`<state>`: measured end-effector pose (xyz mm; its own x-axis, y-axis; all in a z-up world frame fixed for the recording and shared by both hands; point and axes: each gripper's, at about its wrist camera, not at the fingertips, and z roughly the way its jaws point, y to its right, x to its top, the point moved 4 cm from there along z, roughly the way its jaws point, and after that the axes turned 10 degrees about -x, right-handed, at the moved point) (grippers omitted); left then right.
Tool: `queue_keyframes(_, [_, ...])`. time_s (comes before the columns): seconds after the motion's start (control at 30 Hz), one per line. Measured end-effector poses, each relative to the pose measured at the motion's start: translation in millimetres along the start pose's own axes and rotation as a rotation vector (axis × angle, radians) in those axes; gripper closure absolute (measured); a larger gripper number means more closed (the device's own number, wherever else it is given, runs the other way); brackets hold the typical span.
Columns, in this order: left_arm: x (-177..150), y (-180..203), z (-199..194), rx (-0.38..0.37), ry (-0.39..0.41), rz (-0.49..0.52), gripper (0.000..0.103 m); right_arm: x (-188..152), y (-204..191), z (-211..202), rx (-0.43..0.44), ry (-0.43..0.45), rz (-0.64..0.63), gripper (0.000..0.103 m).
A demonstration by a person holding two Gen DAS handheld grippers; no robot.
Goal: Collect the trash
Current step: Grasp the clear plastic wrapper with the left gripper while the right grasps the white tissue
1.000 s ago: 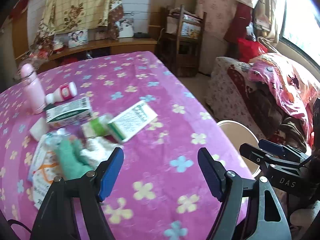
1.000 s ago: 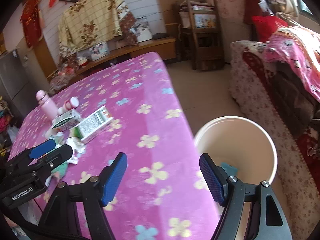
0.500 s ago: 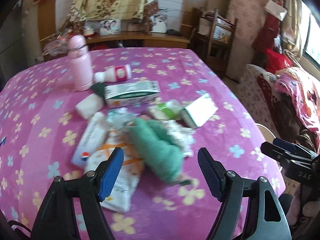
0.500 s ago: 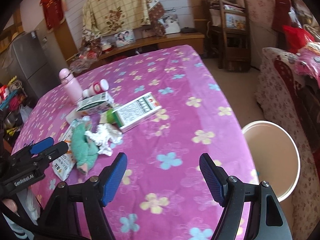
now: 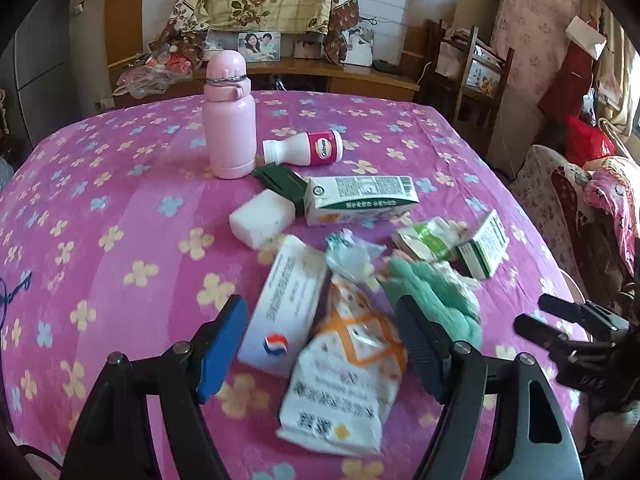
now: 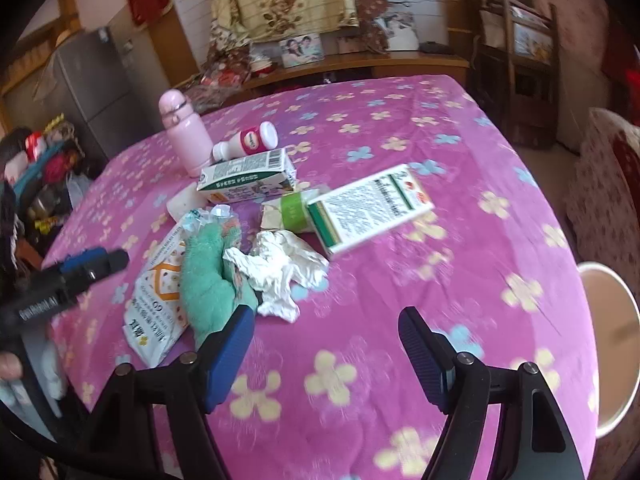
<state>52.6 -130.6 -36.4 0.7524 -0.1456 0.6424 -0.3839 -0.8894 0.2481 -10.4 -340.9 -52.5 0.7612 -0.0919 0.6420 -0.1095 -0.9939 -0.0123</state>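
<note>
a pile of trash is seen mid-table on the pink flower-print cloth (image 5: 120,184): a glossy snack bag (image 5: 344,376), flat white pack (image 5: 284,308), fuzzy green cloth (image 6: 204,280), crumpled white tissue (image 6: 280,272) & rectangular cartons. the snack bag's long axis runs away from the left cam. the left gripper (image 5: 320,344) is held wide apart over bag & pack, nothing gripped. the right gripper (image 6: 324,344) is also spread wide & empty, the cloth just beside its left finger. a round white bin (image 6: 612,344) is seen off the table's right edge.
</note>
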Motion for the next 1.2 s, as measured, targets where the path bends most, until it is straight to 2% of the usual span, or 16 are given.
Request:
queue_keyframes(0.1, [12.4,-5.5,14.7,-0.004,-0.020,-0.003,0.026,7.0,-8.0,19.5,0.011,-0.020,-0.008,0.029])
queue_keyframes(0.17, [19.8,-8.3,25.4,-0.012,-0.030,-0.011,0.026,12.6,-11.7,33.7,0.035,-0.040,0.004,0.036])
queue_keyframes(0.33, [32.7,-8.4,59.6,-0.056,-0.089,-0.022,0.026,21.8,-17.4,57.4,0.104,-0.080,0.061,0.036])
queue_keyframes(0.4, [35.7,-6.8,70.9,-0.059,-0.109,-0.015,0.030,23.7,-20.3,66.3,0.114,-0.092,0.067,0.036])
queue_keyframes(0.43, [37.1,-5.9,77.7,-0.063,-0.123,-0.007,0.038,23.9,-21.2,68.9,0.117,-0.096,0.070,0.036])
queue_keyframes(0.47, [38.0,-5.4,85.0,-0.065,-0.142,-0.002,0.047,23.6,-22.4,73.0,0.133,-0.104,0.077,0.042])
queue_keyframes(0.53, [38.7,-4.9,96.5,-0.068,-0.174,0.003,0.058,23.0,-23.4,76.6,0.159,-0.104,0.089,0.057])
queue_keyframes(0.57, [38.7,-3.6,101.6,-0.080,-0.184,0.003,0.060,22.5,-23.4,76.9,0.164,-0.103,0.090,0.063])
queue_keyframes(0.7, [36.5,7.3,112.0,-0.105,-0.206,0.044,0.076,21.3,-27.0,73.3,0.177,-0.089,0.070,0.075])
queue_keyframes(0.77, [36.3,8.7,109.5,-0.096,-0.195,0.047,0.082,21.3,-26.6,65.3,0.162,-0.067,0.052,0.084])
queue_keyframes(0.83, [38.6,6.0,101.6,-0.099,-0.176,0.032,0.082,22.6,-22.1,55.2,0.161,-0.046,0.054,0.090])
queue_keyframes(1.03, [47.7,4.2,64.2,-0.113,-0.103,0.020,0.083,24.2,1.1,28.5,0.132,0.003,0.068,0.094])
queue_keyframes(1.2, [48.9,6.6,39.6,-0.112,-0.069,0.026,0.083,22.5,2.8,39.2,0.175,-0.048,0.132,0.092])
